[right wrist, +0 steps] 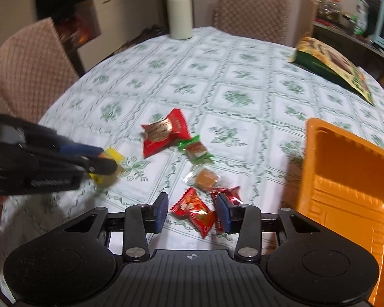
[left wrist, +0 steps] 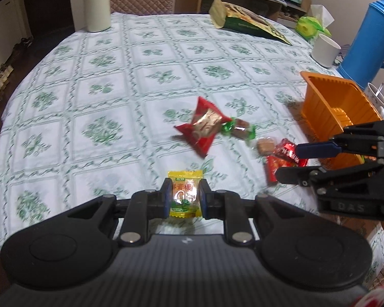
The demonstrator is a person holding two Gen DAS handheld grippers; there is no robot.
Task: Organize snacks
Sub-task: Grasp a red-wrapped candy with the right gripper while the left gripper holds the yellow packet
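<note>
Left claw pinches yellow sachet, long axis running along its fingers, top edge pointing ahead. Right claw spread over red packets on bench; orange tray just right.

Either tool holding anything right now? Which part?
Left tool grips the yellow candy packet across its lower half, one finger on each side edge. Right tool is open and holds nothing, poised over a red candy packet.
</note>
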